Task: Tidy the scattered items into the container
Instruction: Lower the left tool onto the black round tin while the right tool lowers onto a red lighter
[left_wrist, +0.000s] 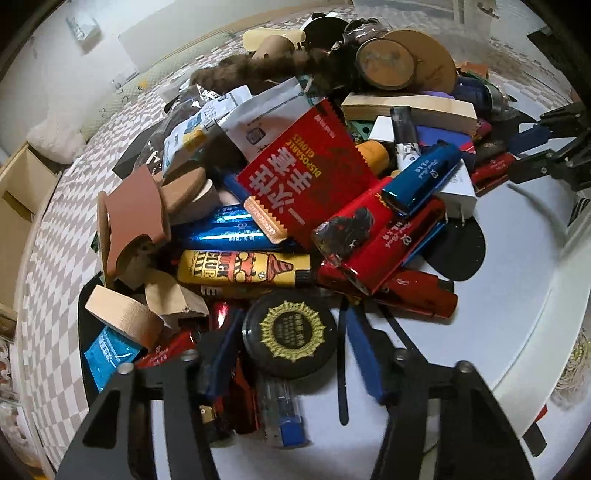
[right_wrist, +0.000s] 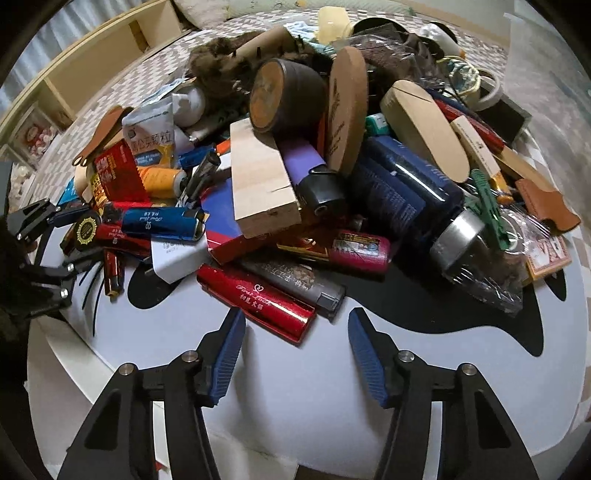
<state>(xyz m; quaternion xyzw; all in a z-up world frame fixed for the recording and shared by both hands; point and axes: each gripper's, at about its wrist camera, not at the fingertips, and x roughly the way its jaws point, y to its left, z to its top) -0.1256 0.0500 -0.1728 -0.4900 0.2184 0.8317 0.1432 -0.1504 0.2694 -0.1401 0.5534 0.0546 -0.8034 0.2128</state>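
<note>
The left gripper (left_wrist: 291, 354) has its blue pads spread wide on either side of a round black tin with a gold sunburst label (left_wrist: 290, 336) at the near edge of the heap, not clamped on it. The right gripper (right_wrist: 296, 343) is also spread open and empty above the white table (right_wrist: 295, 387), just near of a red lighter (right_wrist: 258, 301). Beyond lies the pile: a wooden block (right_wrist: 258, 184), a navy bottle (right_wrist: 410, 188) and a red glove packet (left_wrist: 310, 173).

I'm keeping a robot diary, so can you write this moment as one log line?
left gripper: open, around black round tin | right gripper: open, empty, near red lighter | pile: still on white table
</note>
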